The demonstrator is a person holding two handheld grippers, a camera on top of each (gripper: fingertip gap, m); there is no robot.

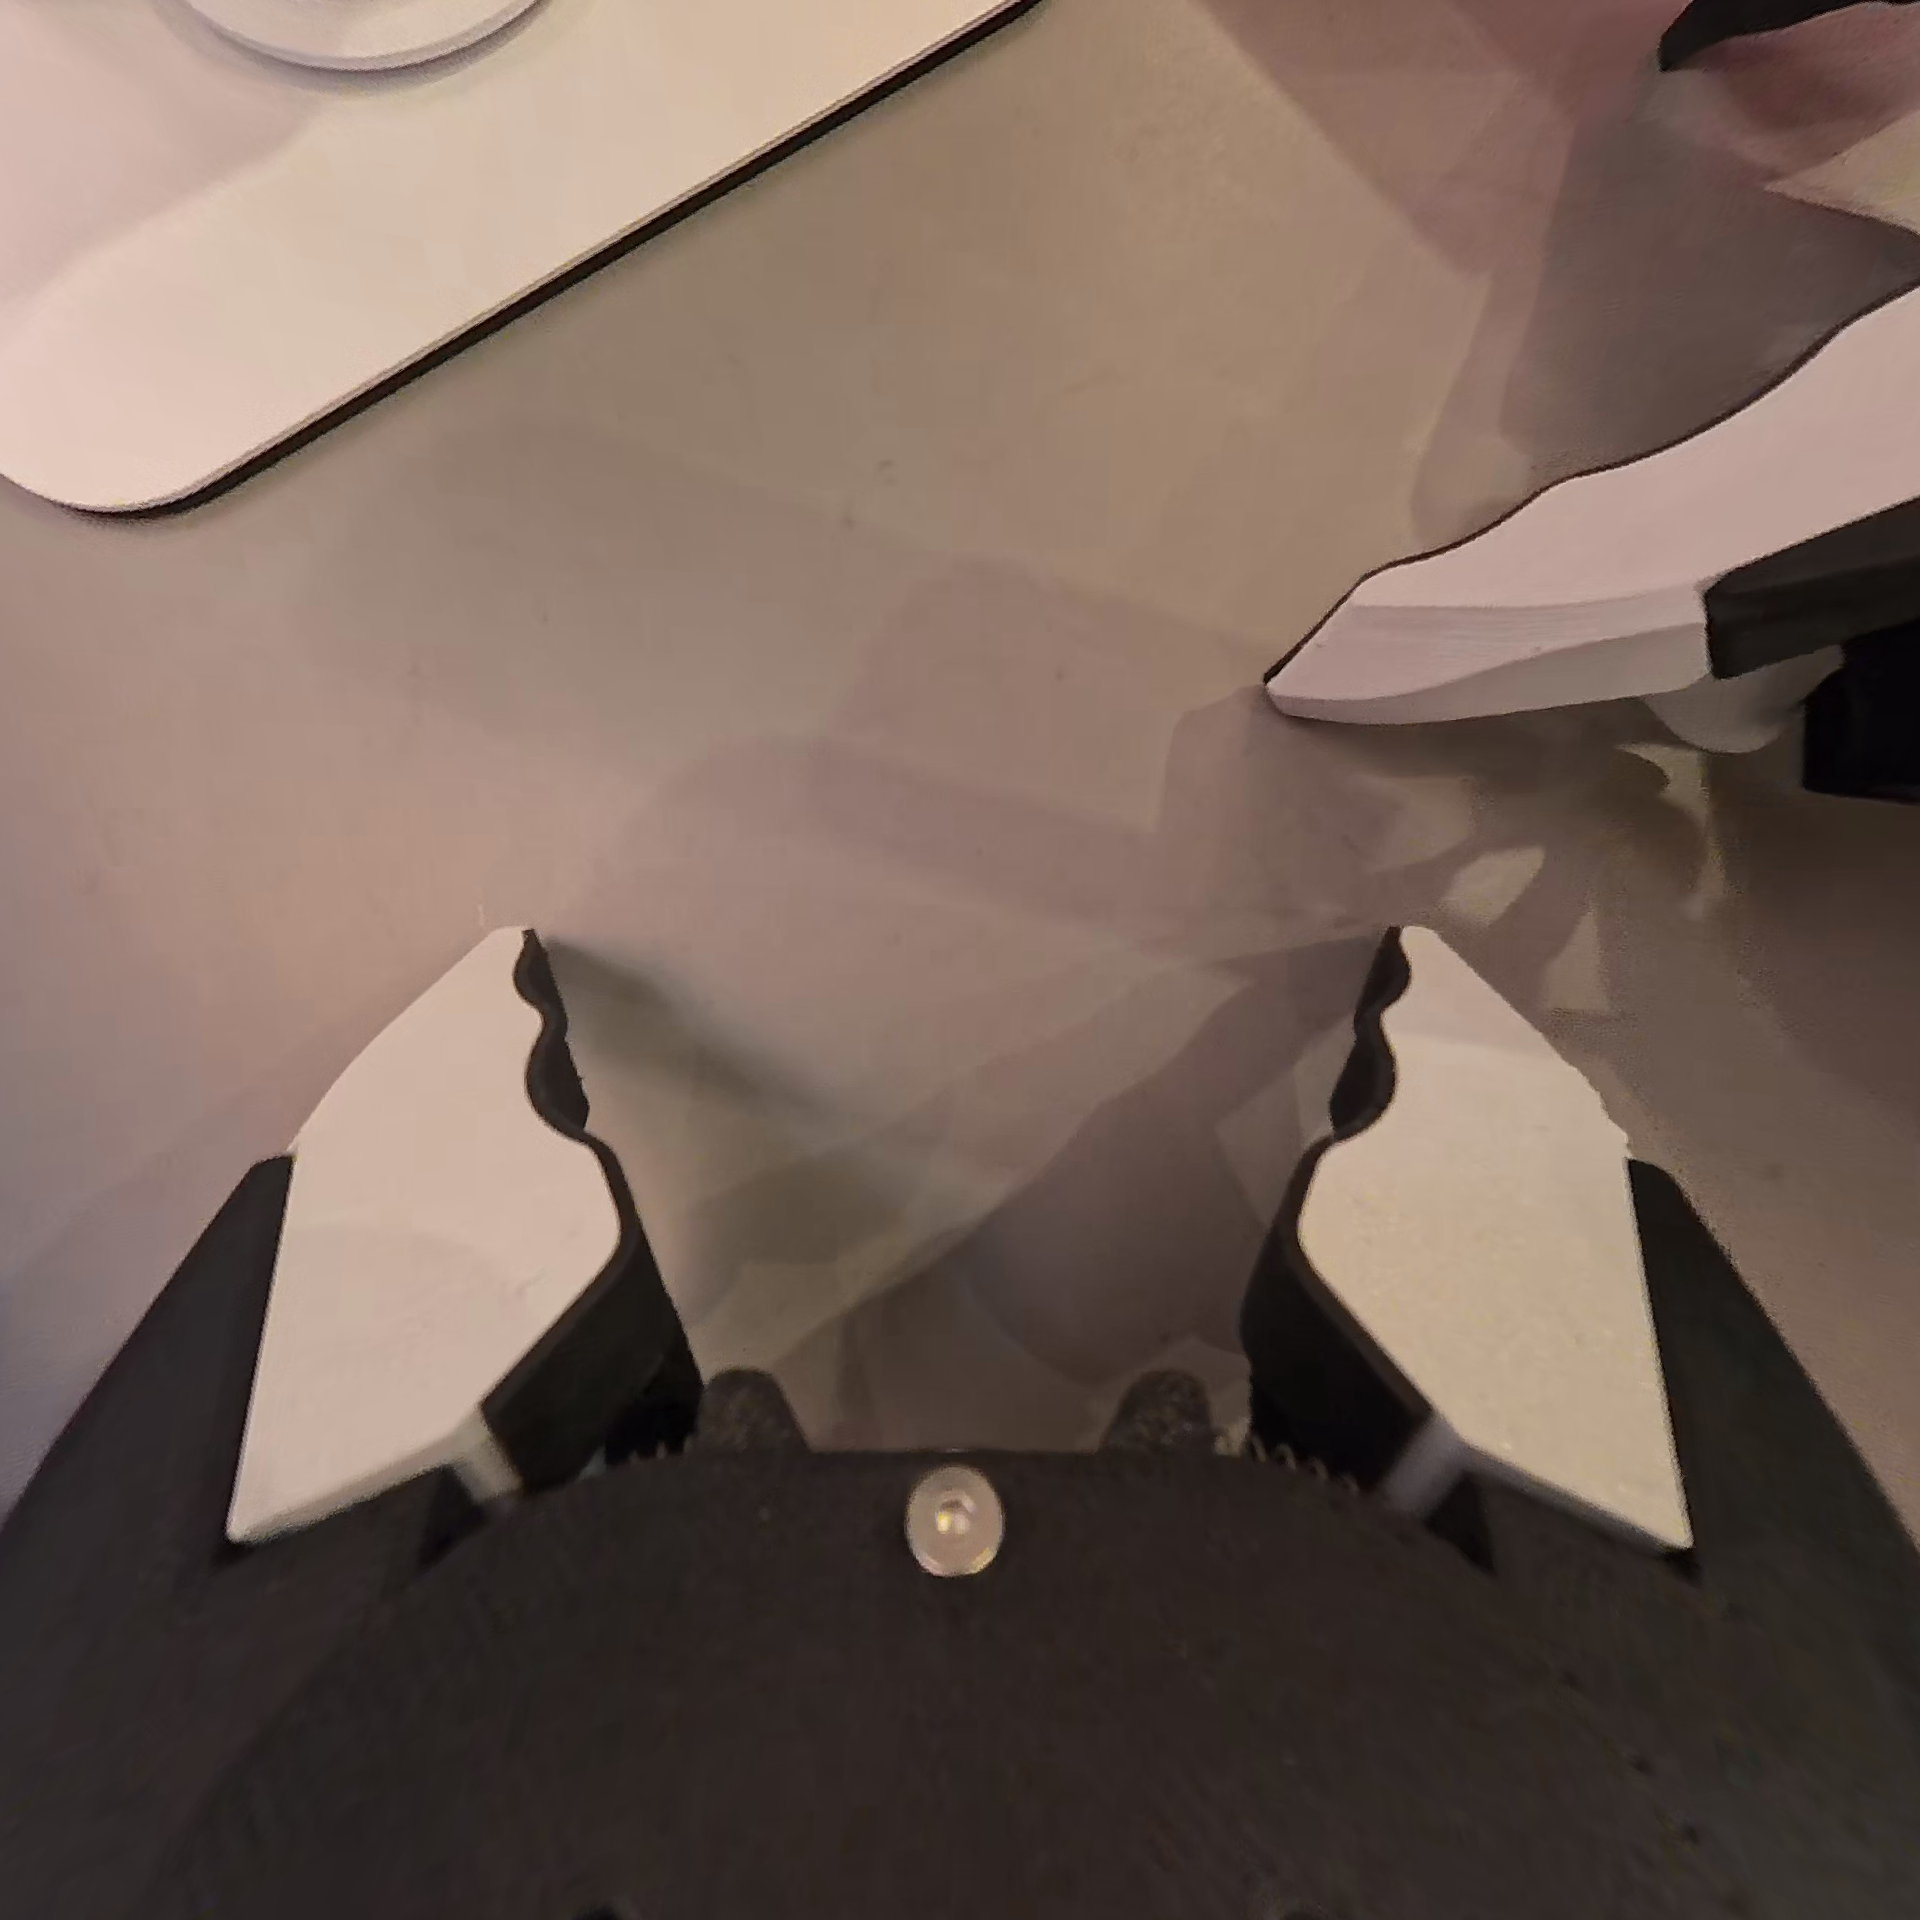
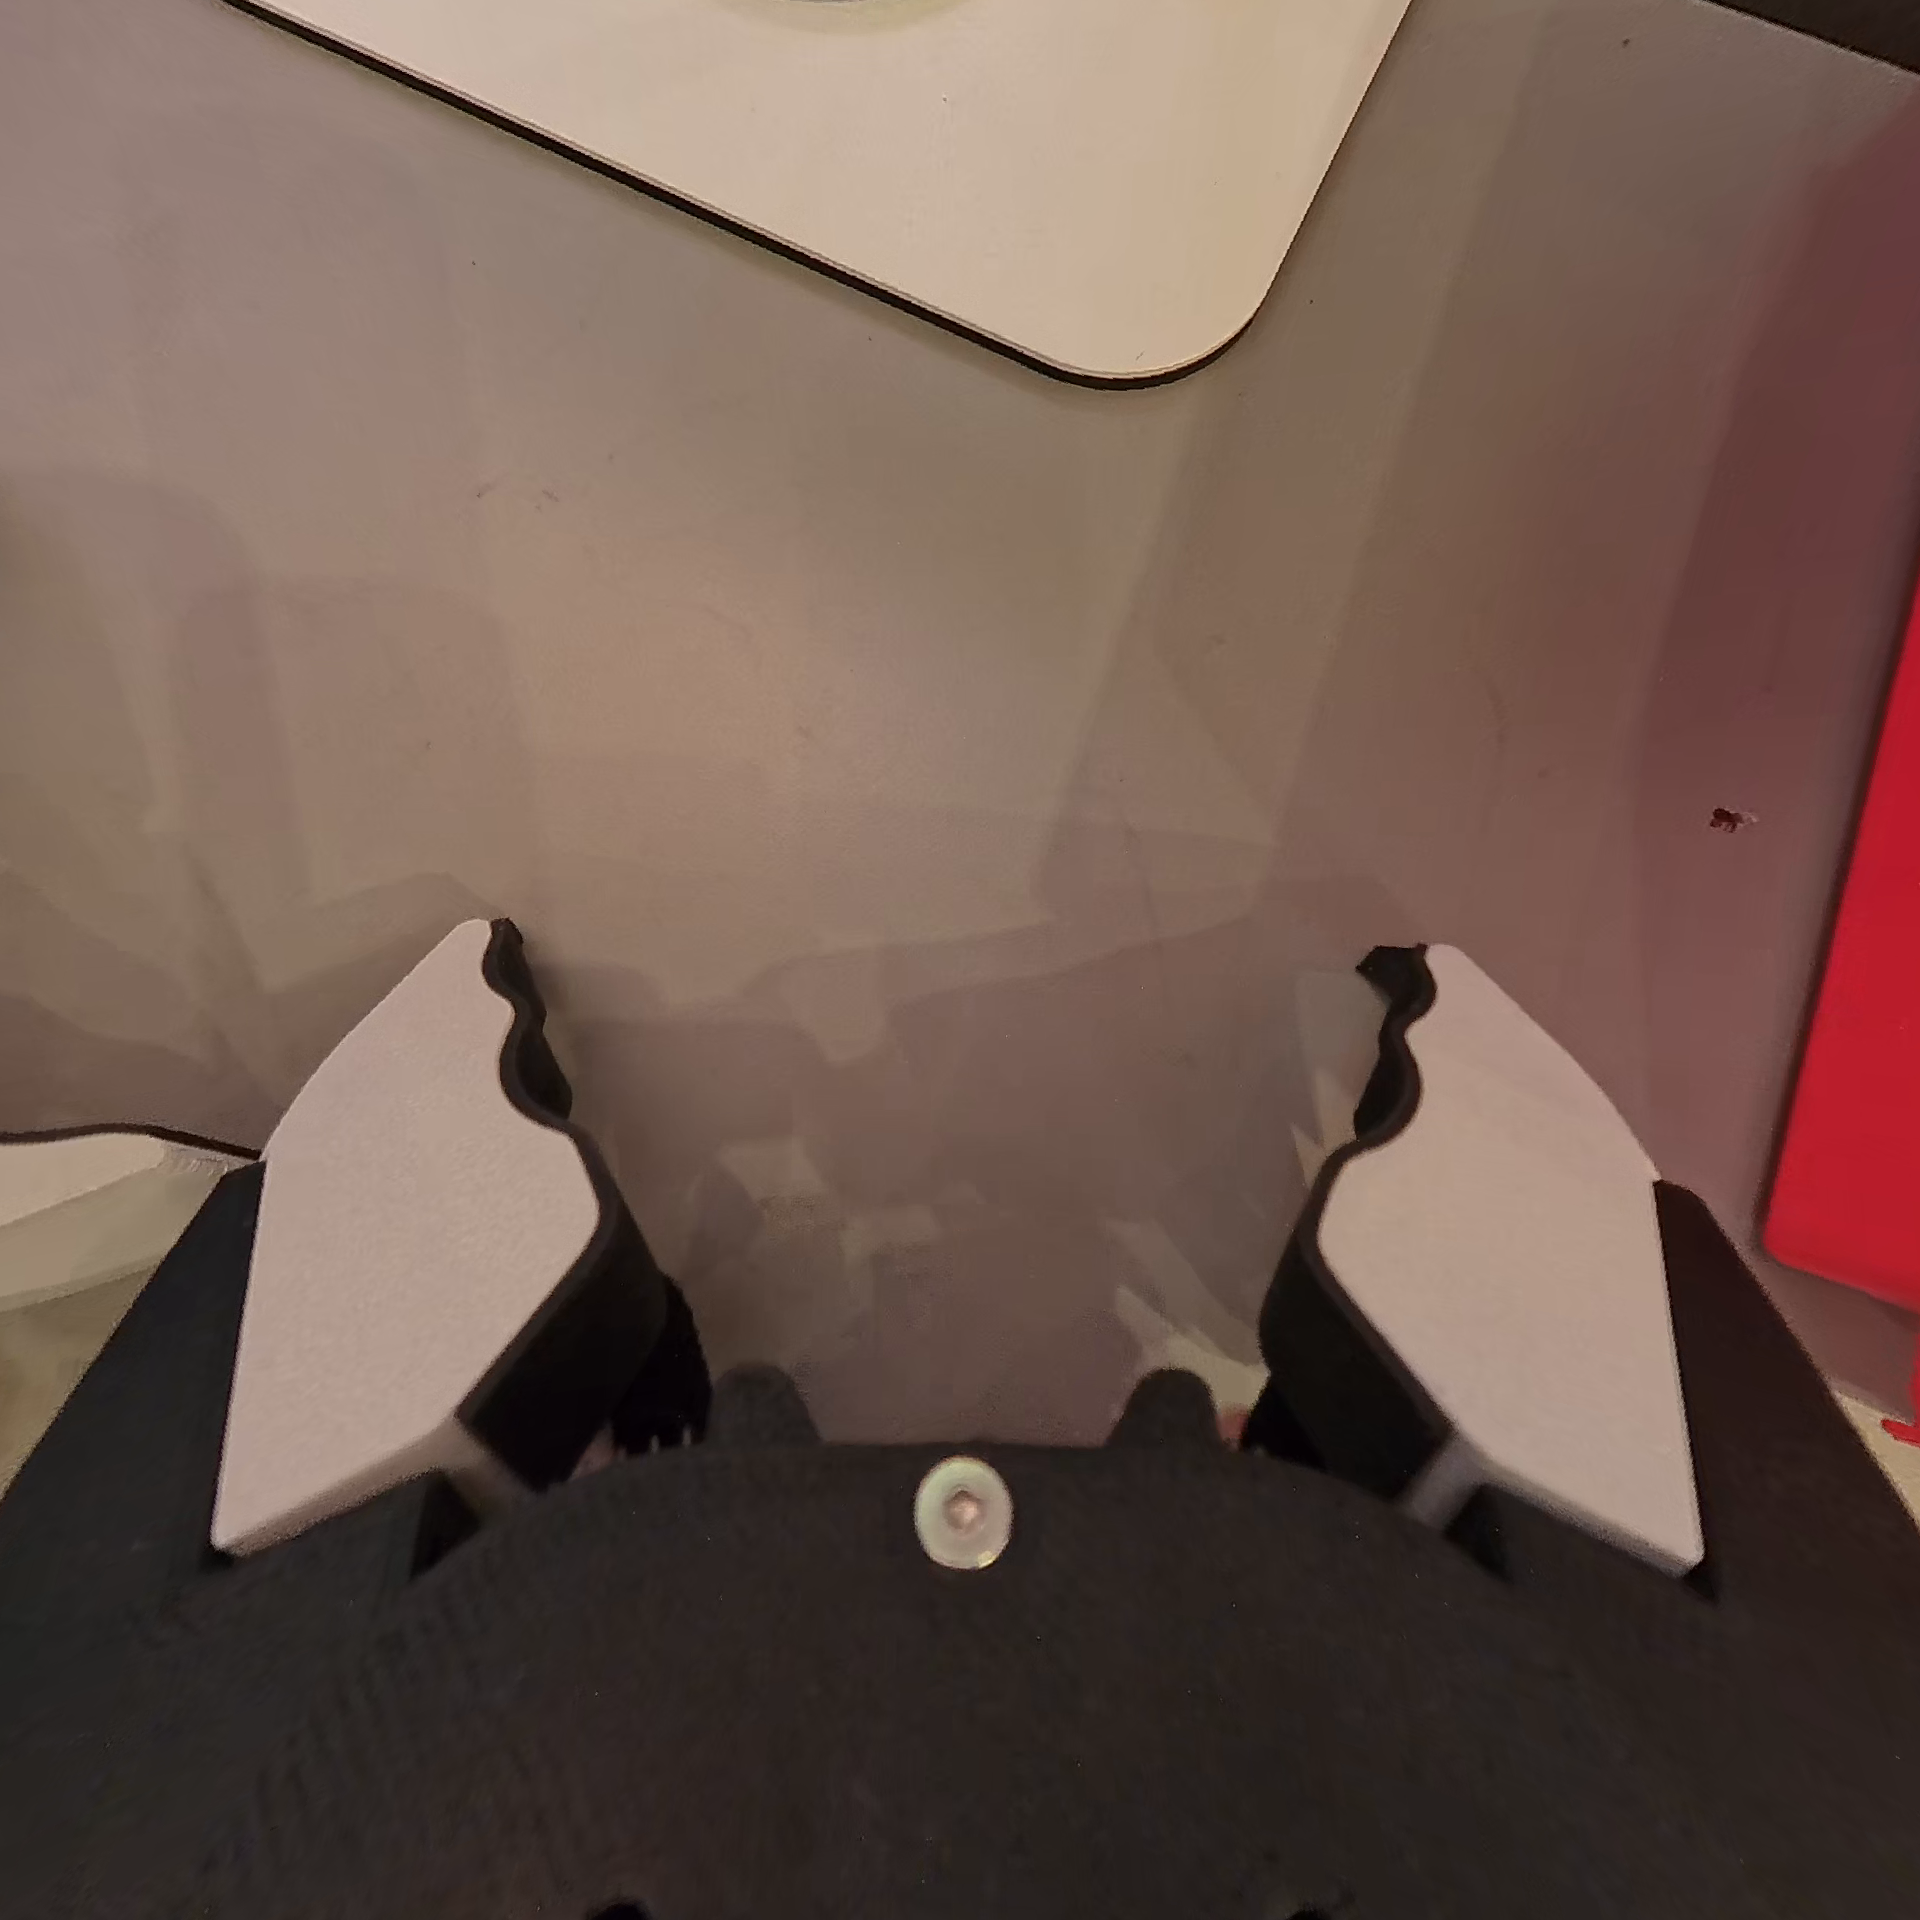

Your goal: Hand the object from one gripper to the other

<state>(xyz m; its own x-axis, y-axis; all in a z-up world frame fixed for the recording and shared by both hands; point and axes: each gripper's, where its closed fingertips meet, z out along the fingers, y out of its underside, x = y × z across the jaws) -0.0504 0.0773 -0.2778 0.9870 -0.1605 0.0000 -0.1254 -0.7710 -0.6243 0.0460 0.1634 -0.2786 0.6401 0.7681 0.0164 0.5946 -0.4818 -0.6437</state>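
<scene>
Left wrist view: left gripper (image 1: 961, 935) jaws wide apart, empty. Right gripper (image 2: 956, 935) likewise. Clear round object (image 1: 364, 26) on far white mat (image 1: 436, 260): seemingly light, slippery; grip point unclear.

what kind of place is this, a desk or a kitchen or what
Most likely a desk or workbench indoors, though little shows. Both grippers hang open over a smooth pale grey tabletop, a white mat with a dark edge lies on it, and a red flat thing sits at the right edge. No kitchen items appear.
</scene>
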